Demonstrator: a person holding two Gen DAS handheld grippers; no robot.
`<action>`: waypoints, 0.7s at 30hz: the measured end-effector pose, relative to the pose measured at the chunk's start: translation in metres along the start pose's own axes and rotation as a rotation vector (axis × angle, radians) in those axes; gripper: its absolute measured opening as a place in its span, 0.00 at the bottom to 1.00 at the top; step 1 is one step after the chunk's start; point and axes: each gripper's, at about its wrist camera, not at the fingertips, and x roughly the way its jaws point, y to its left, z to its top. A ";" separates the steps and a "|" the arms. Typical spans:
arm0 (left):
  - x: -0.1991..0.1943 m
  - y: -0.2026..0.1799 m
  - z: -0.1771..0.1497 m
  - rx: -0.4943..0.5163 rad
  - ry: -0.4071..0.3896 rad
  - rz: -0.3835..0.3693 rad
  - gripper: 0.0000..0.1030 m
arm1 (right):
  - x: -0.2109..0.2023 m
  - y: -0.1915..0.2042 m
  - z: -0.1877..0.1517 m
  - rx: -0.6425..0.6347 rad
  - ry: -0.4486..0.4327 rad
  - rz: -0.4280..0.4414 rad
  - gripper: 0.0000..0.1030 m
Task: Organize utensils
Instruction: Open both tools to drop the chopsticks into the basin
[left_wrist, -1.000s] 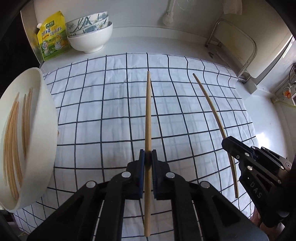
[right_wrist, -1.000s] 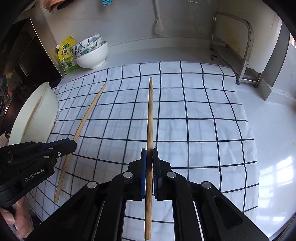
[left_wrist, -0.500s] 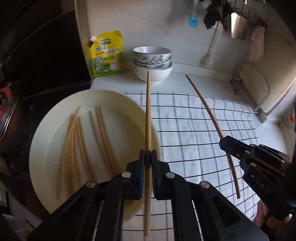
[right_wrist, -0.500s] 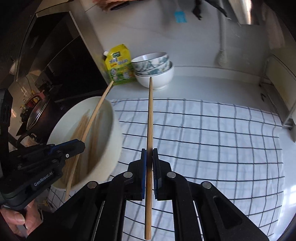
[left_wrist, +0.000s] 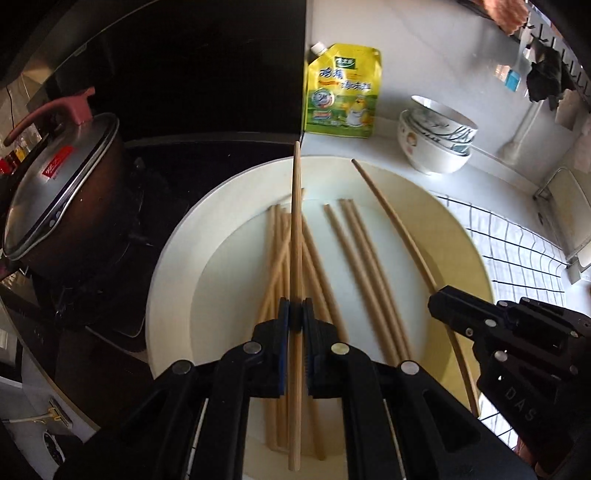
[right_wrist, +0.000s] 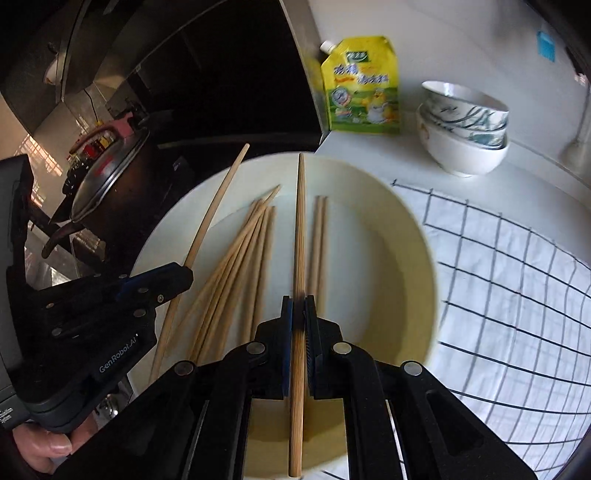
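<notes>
Left gripper (left_wrist: 295, 325) and right gripper (right_wrist: 298, 317) each clamped tight on 1 chopstick (left_wrist: 295, 236), both over the white plate (left_wrist: 177, 258) where the loose chopsticks (left_wrist: 354, 266) lie. Sticks look light, stiff, smooth; mid-shaft pinch should resist pivoting.

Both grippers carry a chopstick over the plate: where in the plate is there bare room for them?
Free: the plate's right side, between the chopstick pair and the rim beside the checked cloth. A narrower strip lies between the pair and the fanned bundle. Crowded: the left half, under the bundle.
</notes>
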 end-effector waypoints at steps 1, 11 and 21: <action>0.004 0.004 -0.001 -0.003 0.010 -0.005 0.08 | 0.006 0.003 0.001 0.001 0.009 -0.005 0.06; 0.021 0.016 -0.003 -0.005 0.059 -0.054 0.08 | 0.023 0.005 -0.003 0.042 0.039 -0.044 0.06; 0.002 0.022 -0.004 -0.008 0.029 -0.042 0.26 | 0.001 0.004 -0.009 0.056 -0.006 -0.081 0.07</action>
